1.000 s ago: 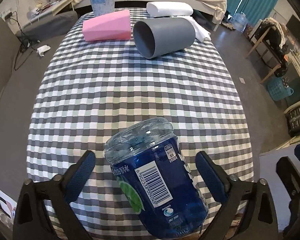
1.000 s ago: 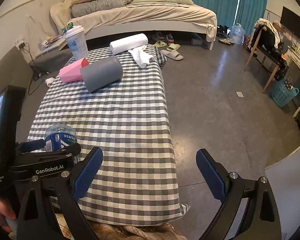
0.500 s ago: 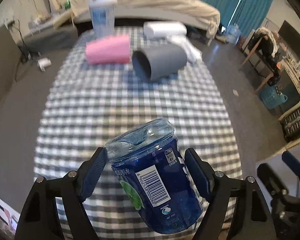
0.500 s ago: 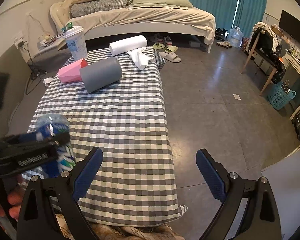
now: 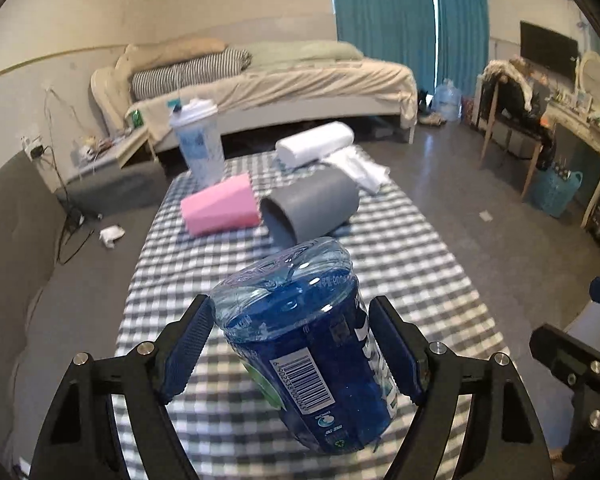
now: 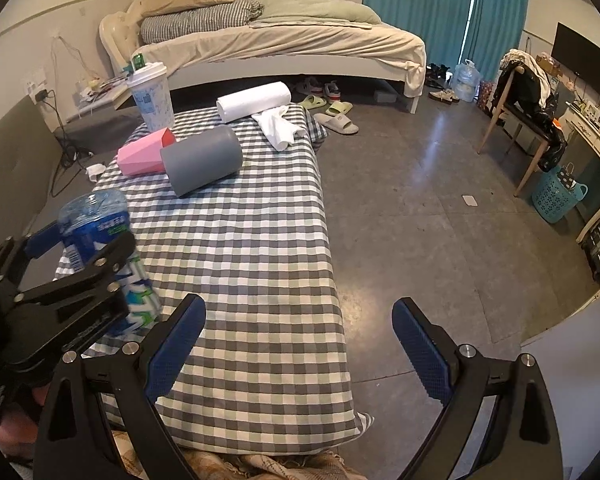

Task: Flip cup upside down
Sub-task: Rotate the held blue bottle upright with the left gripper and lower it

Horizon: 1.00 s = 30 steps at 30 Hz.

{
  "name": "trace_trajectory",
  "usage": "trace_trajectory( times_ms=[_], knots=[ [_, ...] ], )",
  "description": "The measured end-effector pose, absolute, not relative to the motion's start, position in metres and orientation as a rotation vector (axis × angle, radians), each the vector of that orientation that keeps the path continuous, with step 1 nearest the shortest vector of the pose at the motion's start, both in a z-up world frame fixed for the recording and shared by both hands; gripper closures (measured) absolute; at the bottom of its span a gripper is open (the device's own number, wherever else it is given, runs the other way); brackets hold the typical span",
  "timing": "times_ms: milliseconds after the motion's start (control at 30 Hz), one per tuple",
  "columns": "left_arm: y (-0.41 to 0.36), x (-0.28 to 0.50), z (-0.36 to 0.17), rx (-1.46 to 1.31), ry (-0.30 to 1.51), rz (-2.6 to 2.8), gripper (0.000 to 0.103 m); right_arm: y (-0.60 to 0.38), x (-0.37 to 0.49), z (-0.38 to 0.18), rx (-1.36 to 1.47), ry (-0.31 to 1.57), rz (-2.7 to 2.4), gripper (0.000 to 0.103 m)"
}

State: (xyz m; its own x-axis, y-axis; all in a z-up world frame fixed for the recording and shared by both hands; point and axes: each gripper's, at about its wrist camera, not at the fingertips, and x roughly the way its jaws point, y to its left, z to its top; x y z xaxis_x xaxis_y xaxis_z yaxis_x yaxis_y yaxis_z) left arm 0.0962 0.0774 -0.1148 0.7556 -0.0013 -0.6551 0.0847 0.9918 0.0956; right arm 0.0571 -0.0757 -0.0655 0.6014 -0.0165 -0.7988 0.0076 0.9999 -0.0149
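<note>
Comparing the left wrist view with one second earlier, the checked table now fills less of the picture and the bed and walls beyond it have come into sight; judged from this, the left gripper has been raised and pitched upward.

The grey cup and pink cup lie on their sides at the far end of the table, in the same places as before and well apart from both grippers.

The blue cup, taken here to be the task's thing, stood between wide-open jaws a second ago. The jaws have since closed: both blue pads now press its sides just below the ribbed clear end. In the right wrist view it hangs above the near left part of the table, apparently clear of the cloth, and tilted.

Judgement: the grasp and lift are done; the turn-over and set-down remain.

The right gripper hangs over the table's near right edge, jaws fully apart, with nothing between them
</note>
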Motion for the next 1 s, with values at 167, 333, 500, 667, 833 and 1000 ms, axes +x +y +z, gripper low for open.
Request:
trace_trajectory(
  times_ms=[167, 333, 500, 667, 833, 1000],
  knots=[
    [0.074, 0.098, -0.132, 0.132, 0.726, -0.07, 0.022, -0.08, 0.056, -0.064, 0.002, 0.915, -0.026, 0.008],
    [0.063, 0.084, -0.138, 0.186, 0.733, -0.146, 0.024, -0.081, 0.055, -0.064, 0.005, 0.915, -0.026, 0.008],
    [0.064, 0.076, -0.142, 0.179, 0.76, -0.187, 0.023, -0.086, 0.052, -0.062, 0.021, 0.905, -0.026, 0.008],
    [0.068, 0.072, -0.149, 0.157, 0.829, -0.191, 0.014, -0.089, 0.05, -0.061, 0.04, 0.904, -0.026, 0.008],
    [0.064, 0.074, -0.162, 0.17, 0.891, -0.199, 0.014, -0.09, 0.048, -0.061, 0.049, 0.904, -0.021, 0.008],
    [0.072, 0.084, -0.171, 0.107, 0.936, -0.174, 0.019, -0.089, 0.048, -0.061, 0.043, 0.904, -0.018, 0.008]
  ],
)
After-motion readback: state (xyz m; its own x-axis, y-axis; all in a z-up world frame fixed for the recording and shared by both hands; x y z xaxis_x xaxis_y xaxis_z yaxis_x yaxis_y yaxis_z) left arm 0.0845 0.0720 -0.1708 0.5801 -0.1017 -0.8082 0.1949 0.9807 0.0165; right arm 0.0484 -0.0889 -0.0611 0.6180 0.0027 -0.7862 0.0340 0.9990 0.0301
